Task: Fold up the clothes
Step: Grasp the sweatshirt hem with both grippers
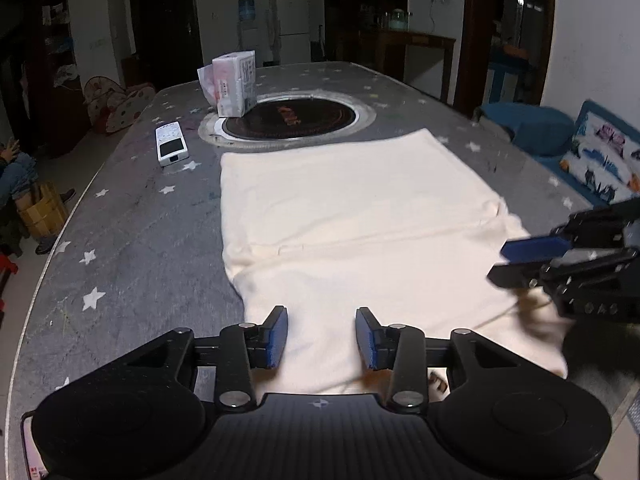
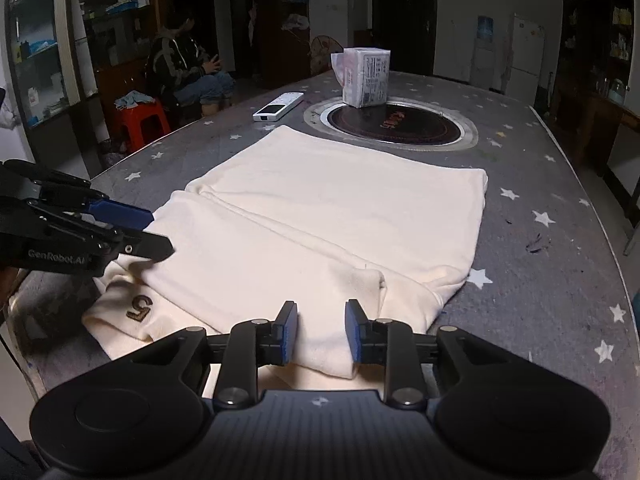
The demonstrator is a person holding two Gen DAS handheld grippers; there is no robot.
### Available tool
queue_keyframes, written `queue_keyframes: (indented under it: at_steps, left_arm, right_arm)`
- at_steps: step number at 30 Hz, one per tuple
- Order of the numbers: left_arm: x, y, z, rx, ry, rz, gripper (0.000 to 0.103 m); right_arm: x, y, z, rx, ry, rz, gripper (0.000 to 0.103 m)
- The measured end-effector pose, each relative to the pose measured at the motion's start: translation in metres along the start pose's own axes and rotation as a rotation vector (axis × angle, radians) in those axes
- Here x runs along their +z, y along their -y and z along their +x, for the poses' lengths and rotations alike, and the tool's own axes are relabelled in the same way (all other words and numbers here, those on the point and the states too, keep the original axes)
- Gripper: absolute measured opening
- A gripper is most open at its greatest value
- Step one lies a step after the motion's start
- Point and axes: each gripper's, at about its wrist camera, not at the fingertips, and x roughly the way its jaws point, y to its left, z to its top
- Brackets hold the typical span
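Observation:
A cream garment (image 1: 352, 208) lies folded flat on the grey star-patterned table (image 1: 120, 240), its near edge under both grippers. My left gripper (image 1: 322, 320) hovers over the garment's near left part, jaws open, with cloth below them and nothing pinched. In the right wrist view the garment (image 2: 328, 208) shows a dark "5" emblem (image 2: 140, 307) on its near left corner. My right gripper (image 2: 322, 314) stands open over a folded edge at the near right, pads clear of the cloth. Each gripper shows in the other's view: the right gripper (image 1: 500, 262) and the left gripper (image 2: 160, 232).
Beyond the garment are a round inset hotplate (image 2: 394, 124), a white box (image 2: 368, 76) standing on its rim and a white remote (image 2: 278, 107). A seated person (image 2: 188, 72) and a red stool (image 2: 142, 122) are past the table's left edge. A blue sofa (image 1: 560, 136) lies right.

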Motion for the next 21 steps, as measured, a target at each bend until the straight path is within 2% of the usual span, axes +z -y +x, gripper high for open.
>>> queue_keyframes:
  at_steps: [21]
  left_arm:
    - [-0.011,-0.001,-0.024,0.023,0.021,-0.020,0.050]
  right_arm:
    - [-0.017,-0.004,-0.036,-0.034,0.041,0.035,0.035]
